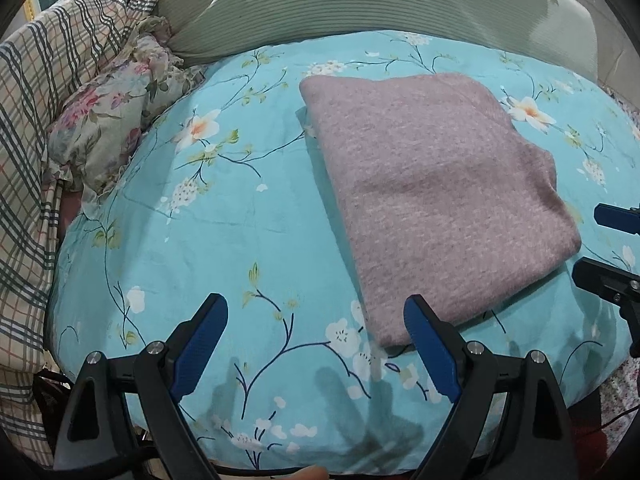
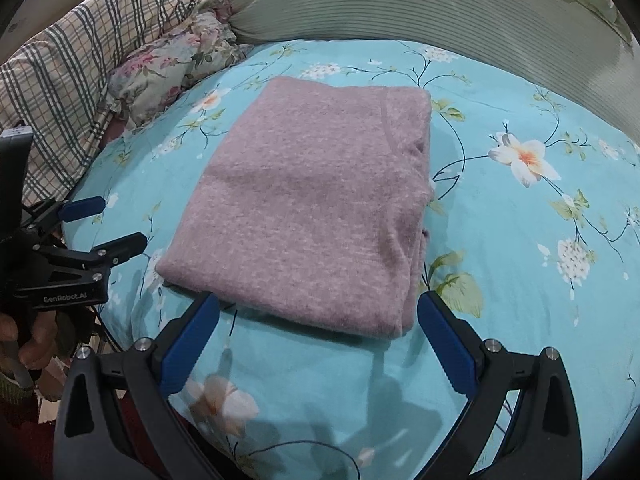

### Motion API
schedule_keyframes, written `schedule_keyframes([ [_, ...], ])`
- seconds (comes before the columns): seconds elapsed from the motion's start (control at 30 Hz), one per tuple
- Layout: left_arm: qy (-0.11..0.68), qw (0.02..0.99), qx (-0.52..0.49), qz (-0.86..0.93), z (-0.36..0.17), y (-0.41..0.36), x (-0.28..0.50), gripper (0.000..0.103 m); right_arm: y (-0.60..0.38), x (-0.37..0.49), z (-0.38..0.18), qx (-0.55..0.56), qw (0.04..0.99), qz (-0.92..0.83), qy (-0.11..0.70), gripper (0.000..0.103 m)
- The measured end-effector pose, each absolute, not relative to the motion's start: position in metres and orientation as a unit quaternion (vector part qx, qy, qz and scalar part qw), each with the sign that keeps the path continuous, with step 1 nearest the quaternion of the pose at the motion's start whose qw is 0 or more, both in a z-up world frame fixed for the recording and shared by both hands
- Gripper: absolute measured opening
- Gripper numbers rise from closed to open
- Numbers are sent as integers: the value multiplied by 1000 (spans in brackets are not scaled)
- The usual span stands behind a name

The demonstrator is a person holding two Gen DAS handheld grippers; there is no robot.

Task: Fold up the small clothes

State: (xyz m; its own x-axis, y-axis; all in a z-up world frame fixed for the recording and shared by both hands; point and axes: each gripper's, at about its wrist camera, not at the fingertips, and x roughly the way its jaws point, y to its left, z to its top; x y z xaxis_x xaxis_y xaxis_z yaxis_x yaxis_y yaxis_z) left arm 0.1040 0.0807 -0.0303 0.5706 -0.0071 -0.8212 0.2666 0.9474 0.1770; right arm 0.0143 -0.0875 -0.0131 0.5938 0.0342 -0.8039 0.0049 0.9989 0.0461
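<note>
Each gripper, the left gripper [image 1: 316, 312] and the right gripper [image 2: 318, 310], has black angular plastic arms, ridged blue finger pads [image 2: 192, 344] and silver screw heads at the pivots. White "GenRobot.AI" lettering [image 2: 65, 298] marks the left one's body.

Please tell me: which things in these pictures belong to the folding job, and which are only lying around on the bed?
Part of the job:
- mauve knitted garment, folded flat
- left gripper, jaws open, empty
- right gripper, jaws open, empty

Only lying about:
- blue flowered sheet
- plaid blanket
- floral pillow
- green ribbed pillow
</note>
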Motion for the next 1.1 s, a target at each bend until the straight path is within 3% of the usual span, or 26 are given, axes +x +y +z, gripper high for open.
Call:
schedule_keyframes([
  [1.1,443,885,122,-82,-16,75,103,90,-94,36,-11,25,890,14,456,99],
])
